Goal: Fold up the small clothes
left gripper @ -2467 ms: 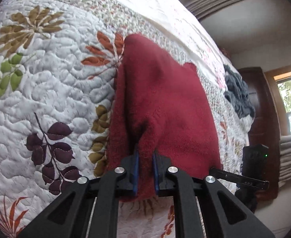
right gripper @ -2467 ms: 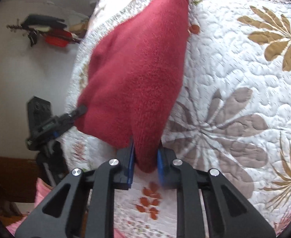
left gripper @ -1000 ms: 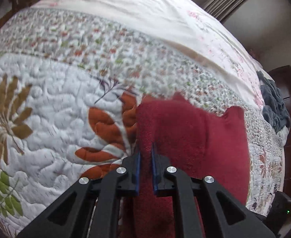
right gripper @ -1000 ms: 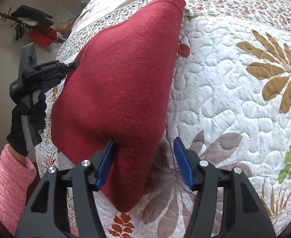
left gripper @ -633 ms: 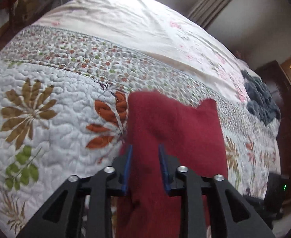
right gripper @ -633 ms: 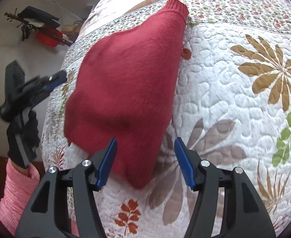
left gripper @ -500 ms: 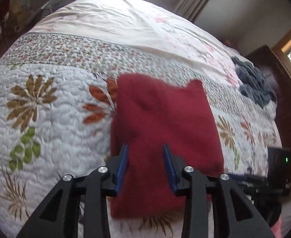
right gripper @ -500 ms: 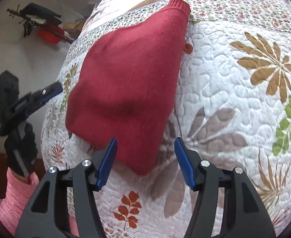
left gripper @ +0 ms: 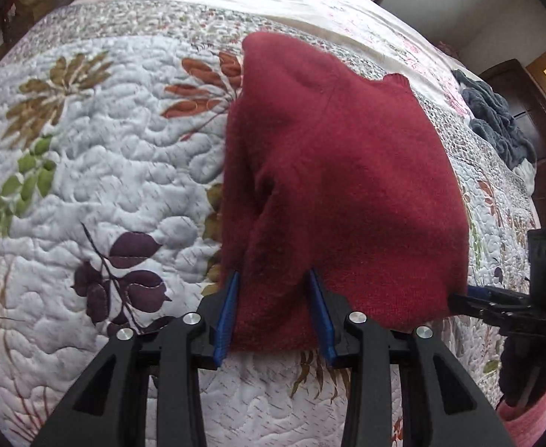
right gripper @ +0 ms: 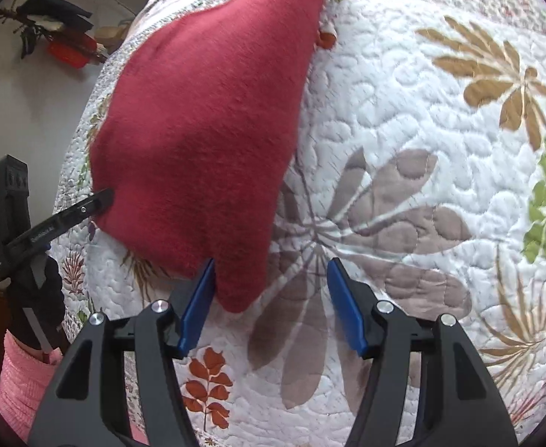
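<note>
A dark red knitted sweater point(left gripper: 340, 171) lies folded on the floral quilt point(left gripper: 86, 156). My left gripper point(left gripper: 274, 298) is open at the sweater's near edge, with a fold of the knit lying loose between its blue pads point(left gripper: 228, 313). In the right wrist view the same sweater point(right gripper: 205, 119) stretches away to the upper left. My right gripper point(right gripper: 271, 298) is open, and the sweater's near corner sits just inside its left pad point(right gripper: 198, 305). The left gripper's tip point(right gripper: 97, 201) touches the sweater's left edge there.
A grey-blue garment point(left gripper: 496, 119) is heaped at the bed's far right, beside dark wooden furniture point(left gripper: 545, 141). A gloved hand with a pink sleeve point(right gripper: 23, 368) holds the other gripper at the bed's edge. Red and black items point(right gripper: 64, 44) lie beyond the bed.
Both grippers were shut on the sweater's near edge; they carried it over, then opened and let it go. Both have since drawn back to the folded sweater's near edge.
</note>
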Demonstrator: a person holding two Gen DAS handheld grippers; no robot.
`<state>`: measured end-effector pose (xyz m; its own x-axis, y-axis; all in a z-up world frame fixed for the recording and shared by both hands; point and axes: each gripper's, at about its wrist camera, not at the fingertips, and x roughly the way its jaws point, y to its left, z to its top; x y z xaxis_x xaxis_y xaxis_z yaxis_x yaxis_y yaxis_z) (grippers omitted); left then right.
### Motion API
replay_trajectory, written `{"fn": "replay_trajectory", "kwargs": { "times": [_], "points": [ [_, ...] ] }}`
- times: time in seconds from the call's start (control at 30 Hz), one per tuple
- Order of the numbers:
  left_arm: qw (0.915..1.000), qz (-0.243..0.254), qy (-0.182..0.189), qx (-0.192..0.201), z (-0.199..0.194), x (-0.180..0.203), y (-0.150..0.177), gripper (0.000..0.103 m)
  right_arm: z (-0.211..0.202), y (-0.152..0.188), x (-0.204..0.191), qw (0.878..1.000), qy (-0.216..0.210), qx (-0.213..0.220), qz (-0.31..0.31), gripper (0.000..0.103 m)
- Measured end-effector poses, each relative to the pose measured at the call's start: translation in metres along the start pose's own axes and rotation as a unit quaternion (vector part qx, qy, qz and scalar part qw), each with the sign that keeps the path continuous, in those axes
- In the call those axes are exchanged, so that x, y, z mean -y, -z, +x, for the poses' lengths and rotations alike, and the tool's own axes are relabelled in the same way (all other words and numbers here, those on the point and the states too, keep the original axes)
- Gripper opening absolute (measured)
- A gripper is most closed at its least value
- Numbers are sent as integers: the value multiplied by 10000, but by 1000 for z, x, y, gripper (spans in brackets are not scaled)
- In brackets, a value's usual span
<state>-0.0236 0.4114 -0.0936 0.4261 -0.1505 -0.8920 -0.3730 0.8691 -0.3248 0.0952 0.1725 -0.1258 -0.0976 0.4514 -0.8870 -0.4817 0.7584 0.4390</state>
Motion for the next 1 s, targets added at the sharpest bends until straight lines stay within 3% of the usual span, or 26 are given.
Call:
{"fn": "replay_trajectory", "kwargs": {
  "times": [0.27, 0.4, 0.53, 0.67, 0.77, 0.93, 1.0],
  "points": [
    [9997, -169, 153, -71, 8, -7, 2, 39, 11, 2, 1, 10000, 6, -31, -21, 60],
    [9992, -255, 295, -120, -7, -13, -6, 39, 1, -3, 0, 9999, -81, -63, -64, 60],
    [9972, -331, 662, 83, -32, -18, -22, 50, -25, -15, -4, 9994, -226, 202, -153, 60],
    [9977, -280, 556, 257, -38, -23, -51, 59, -44, -34, -4, 9981, -439, 426, -108, 61],
    [9981, -348, 460, 225, -27, -29, -71, 60, -52, -50, -4, 9981, -215, 558, -138, 61],
    [9983, -369, 421, 152, -10, -24, -85, 60, -49, -71, -10, 9968, 318, 708, -194, 71],
    [9982, -404, 427, 154, -5, -23, -88, 60, -45, -76, -6, 9970, 317, 687, -167, 71]
  ]
}}
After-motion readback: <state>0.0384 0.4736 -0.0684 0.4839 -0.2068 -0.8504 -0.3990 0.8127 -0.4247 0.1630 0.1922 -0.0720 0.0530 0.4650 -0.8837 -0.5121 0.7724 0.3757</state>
